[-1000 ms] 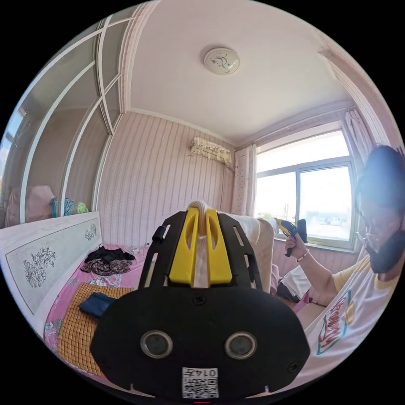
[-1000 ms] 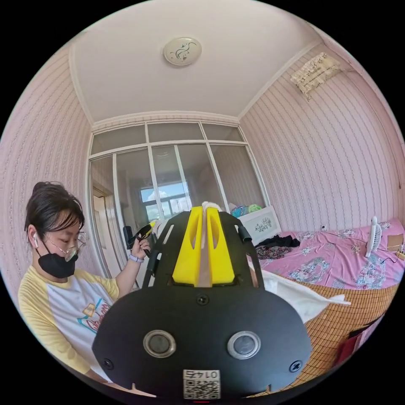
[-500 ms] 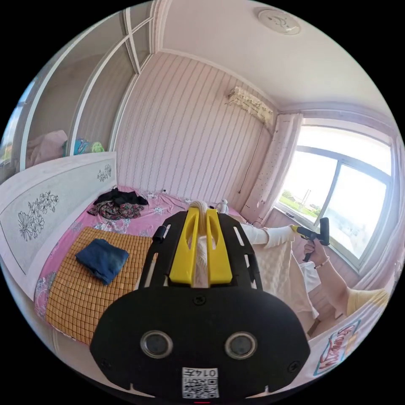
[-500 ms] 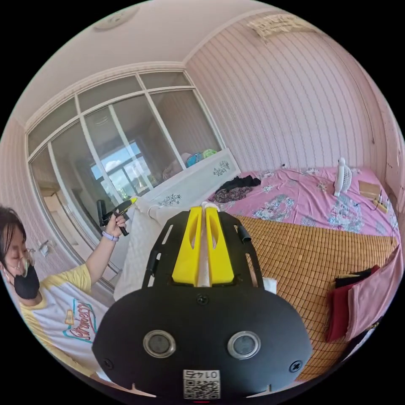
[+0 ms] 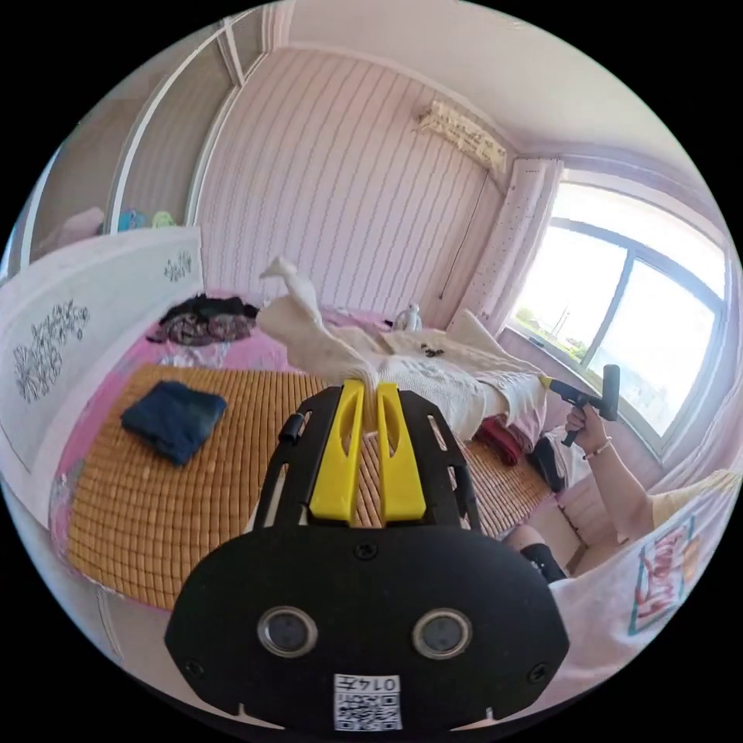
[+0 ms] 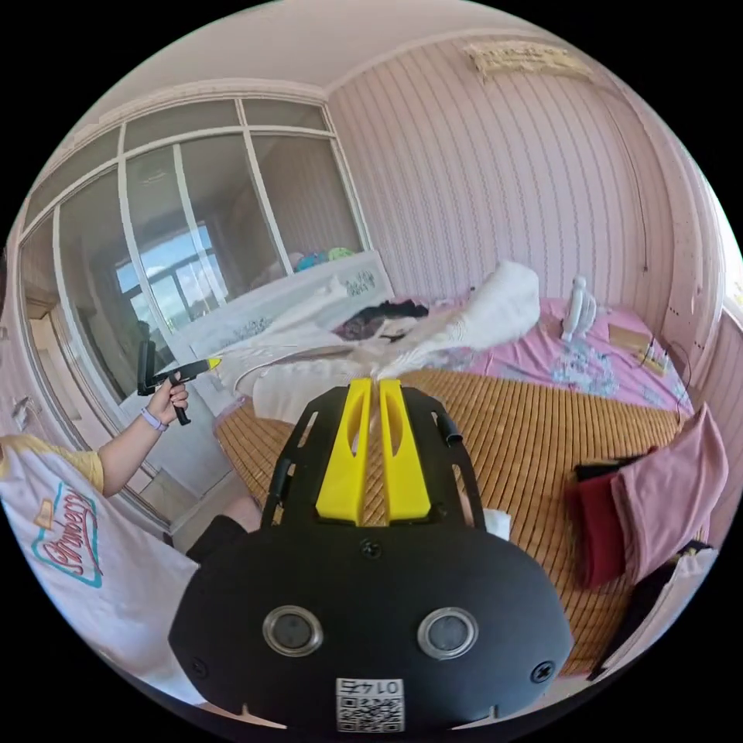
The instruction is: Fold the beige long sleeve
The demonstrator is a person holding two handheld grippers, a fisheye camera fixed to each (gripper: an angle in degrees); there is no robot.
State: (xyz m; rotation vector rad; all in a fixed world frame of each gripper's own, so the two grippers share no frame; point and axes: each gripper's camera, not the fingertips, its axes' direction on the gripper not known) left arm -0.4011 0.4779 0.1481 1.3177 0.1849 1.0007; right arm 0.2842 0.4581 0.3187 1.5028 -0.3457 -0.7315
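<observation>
The sweater (image 5: 433,364), a cream-beige knit with a textured front and small dark marks near its middle, hangs in the air over the woven mat (image 5: 193,480) on the bed, stretched between the left gripper (image 5: 370,391) and the right gripper (image 6: 374,387), each with its yellow jaws pressed together on a pinch of the fabric. One sleeve (image 5: 298,298) flies up loose toward the far wall. It looks soft, light and floppy, likely to sag or bunch wherever it is unsupported, so hem corners, shoulders or cuffs seem the best places to hold.
</observation>
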